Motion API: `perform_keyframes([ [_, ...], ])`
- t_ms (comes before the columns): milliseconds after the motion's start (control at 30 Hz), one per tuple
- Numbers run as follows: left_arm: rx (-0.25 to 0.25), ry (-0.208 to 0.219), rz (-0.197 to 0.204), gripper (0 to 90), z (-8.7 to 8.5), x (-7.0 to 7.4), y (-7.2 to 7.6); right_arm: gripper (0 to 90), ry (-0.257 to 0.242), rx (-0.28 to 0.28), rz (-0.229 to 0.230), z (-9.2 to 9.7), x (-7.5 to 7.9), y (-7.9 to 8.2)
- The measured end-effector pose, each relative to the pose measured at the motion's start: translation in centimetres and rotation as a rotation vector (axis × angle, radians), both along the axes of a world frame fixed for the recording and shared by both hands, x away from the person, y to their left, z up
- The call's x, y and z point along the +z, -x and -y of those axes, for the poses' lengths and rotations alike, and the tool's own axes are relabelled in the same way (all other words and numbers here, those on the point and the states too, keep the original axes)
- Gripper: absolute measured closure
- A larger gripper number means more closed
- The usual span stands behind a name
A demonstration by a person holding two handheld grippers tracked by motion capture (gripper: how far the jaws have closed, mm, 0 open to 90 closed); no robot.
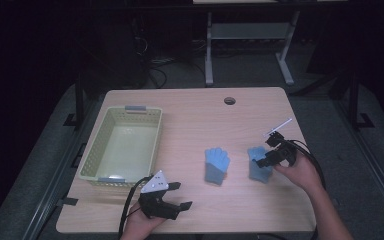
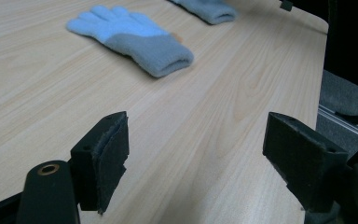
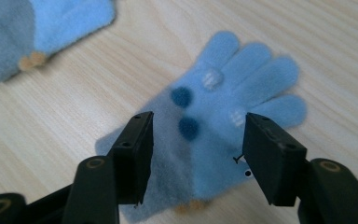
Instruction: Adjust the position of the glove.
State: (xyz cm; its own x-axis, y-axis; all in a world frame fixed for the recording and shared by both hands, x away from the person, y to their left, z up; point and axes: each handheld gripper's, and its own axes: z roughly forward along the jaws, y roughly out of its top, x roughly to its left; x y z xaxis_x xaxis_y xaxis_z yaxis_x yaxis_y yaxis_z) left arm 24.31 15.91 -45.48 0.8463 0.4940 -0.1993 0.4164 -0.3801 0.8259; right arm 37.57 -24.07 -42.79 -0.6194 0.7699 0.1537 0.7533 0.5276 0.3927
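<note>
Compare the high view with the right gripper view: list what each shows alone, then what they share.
High view alone: the yellow basket, the left gripper with jaws apart over bare table, the person's hands.
Right gripper view alone: dark and white dots on the right glove.
Shared: both blue gloves, the other being the left glove, and the right gripper, jaws either side of the right glove.

Pale basket, seemingly empty, table

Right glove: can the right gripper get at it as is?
Probably yes. The right gripper hangs directly over the right glove, jaws apart on either side of it, nothing between them and the knit.
</note>
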Motion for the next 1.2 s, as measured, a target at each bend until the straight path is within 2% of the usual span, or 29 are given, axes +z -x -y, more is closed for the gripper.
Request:
perform_keyframes([
  [200, 0.0, 0.006, -0.003, 22.4, 0.0, 0.0, 0.0, 48.9, 0.042, 0.011, -0.037, -0.6, -1.3, -0.1],
  [533, -0.002, -0.002, -0.001, 22.4, 0.1, 0.0, 0.0, 56.4, 0.112, 0.032, 0.013, -1.4, -1.5, 0.3],
  [933, 0.004, 0.004, 0.002, 22.4, 0.0, 0.0, 0.0, 65.3, 0.111, 0.014, 0.005, -1.2, -1.5, 0.1],
  [1000, 0.004, 0.003, 0.004, 22.4, -0.1, 0.1, 0.0, 68.4, 0.106, 0.01, -0.004, -1.2, -1.4, 0.0],
  [1033, 0.004, 0.003, 0.004, 22.4, -0.1, 0.1, 0.0, 72.8, 0.108, -0.001, -0.006, -1.1, -1.4, -0.1],
  [1200, 0.006, 0.003, 0.001, 22.4, -0.1, 0.0, 0.0, 78.4, 0.1, -0.003, -0.017, -1.1, -1.4, -0.2],
])
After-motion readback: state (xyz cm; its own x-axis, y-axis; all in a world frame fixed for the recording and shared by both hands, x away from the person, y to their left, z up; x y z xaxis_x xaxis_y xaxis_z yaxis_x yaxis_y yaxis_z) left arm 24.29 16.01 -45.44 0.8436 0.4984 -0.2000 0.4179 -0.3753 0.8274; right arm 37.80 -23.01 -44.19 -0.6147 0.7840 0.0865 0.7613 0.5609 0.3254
